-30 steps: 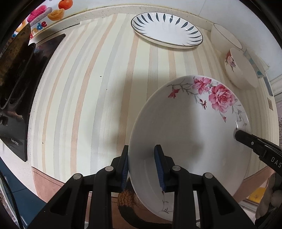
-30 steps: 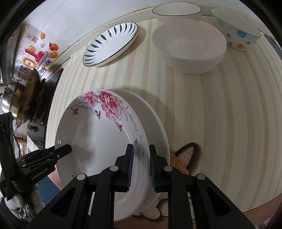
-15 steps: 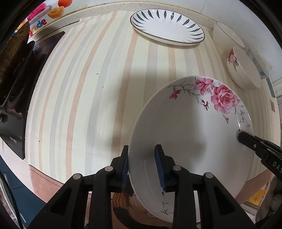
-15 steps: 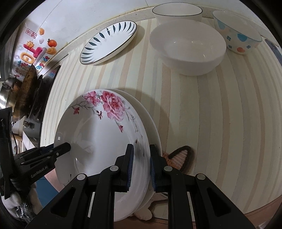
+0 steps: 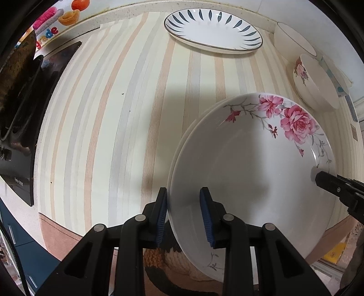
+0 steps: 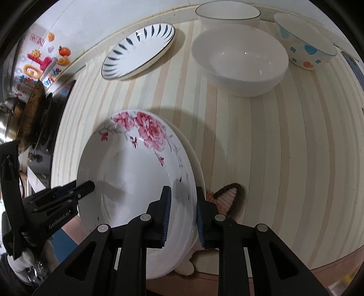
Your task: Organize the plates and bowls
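Note:
A white plate with pink roses [image 5: 250, 170] [image 6: 136, 170] sits low over a plain white plate [image 5: 195, 120] [image 6: 196, 159], whose rim peeks out behind it. My left gripper [image 5: 183, 205] is shut on the rose plate's left rim, one pad outside and one inside. At the opposite rim my right gripper [image 6: 183, 205] straddles the edge; its jaws are opening with the rim still between the pads. Each view shows the other gripper's fingertip [image 5: 320, 177] [image 6: 87, 186] lying on the plate's inner slope.
A leaf-patterned plate [image 5: 213, 34] [image 6: 138, 52] lies at the back of the striped counter [image 5: 127, 127]. Bowls stand back right: wide white [image 6: 241, 59], black-rimmed [image 6: 227, 13], dotted [image 6: 304, 47]. A knitted mat [image 6: 227, 198] lies under the plates. A black stove [image 5: 22, 113] is on the left.
The rose plate has settled closer onto the plain plate, whose rim now shows in the left wrist view. The right jaws stand slightly wider.

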Motion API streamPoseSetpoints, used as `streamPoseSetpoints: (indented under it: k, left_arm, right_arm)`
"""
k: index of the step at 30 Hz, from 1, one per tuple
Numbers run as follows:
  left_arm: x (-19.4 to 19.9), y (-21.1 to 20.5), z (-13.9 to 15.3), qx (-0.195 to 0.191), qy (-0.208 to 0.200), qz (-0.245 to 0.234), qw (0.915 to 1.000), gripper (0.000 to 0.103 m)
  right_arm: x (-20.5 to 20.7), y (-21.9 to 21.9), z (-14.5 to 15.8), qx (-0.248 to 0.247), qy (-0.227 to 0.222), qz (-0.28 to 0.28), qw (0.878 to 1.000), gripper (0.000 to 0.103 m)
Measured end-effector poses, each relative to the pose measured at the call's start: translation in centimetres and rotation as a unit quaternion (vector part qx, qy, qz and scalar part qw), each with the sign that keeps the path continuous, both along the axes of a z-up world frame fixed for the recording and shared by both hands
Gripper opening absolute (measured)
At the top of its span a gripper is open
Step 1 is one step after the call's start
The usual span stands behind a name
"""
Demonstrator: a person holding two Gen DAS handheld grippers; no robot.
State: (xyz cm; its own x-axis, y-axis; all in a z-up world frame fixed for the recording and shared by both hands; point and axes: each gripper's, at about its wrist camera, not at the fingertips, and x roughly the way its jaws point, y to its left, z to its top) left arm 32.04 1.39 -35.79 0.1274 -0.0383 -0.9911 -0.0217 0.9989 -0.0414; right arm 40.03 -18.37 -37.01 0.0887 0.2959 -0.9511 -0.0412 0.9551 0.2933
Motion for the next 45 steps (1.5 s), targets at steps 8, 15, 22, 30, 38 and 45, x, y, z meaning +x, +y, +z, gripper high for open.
streamPoseSetpoints:
  k: [8, 15, 22, 30, 38, 45]
  left_arm:
    - [1.1, 1.1, 4.6, -0.016, -0.026, 0.007, 0.9995, 0.027]
    - [9.5, 3.7, 8.9, -0.058, -0.066, 0.045, 0.9951, 0.035]
    - [20.8, 6.4, 5.5, -0.066, -0.057, 0.068, 0.9939, 0.034]
    - [27.0, 5.5, -0.7, -0.053, -0.006, 0.036, 0.9979, 0.034]
    - [27.6, 5.3, -2.1, -0.059, -0.014, 0.027, 0.9978, 0.020]
    - [27.7, 5.6, -2.0, -0.052, -0.015, 0.016, 0.9984, 0.019]
  right_arm:
    - [0.2, -2.0, 1.8, 0.018, 0.014, -0.012, 1.000, 0.030]
    - [6.4, -2.9, 6.2, 0.109, -0.025, -0.058, 0.992, 0.051]
    - [17.2, 0.3, 4.9, 0.111, -0.049, -0.069, 0.990, 0.052]
    - [24.3, 2.4, -0.4, 0.059, -0.029, -0.067, 0.996, 0.034]
    - [25.5, 3.7, -1.7, 0.024, -0.042, -0.045, 0.998, 0.007]
    - [24.8, 3.0, -0.1, 0.018, -0.037, -0.072, 0.997, 0.008]
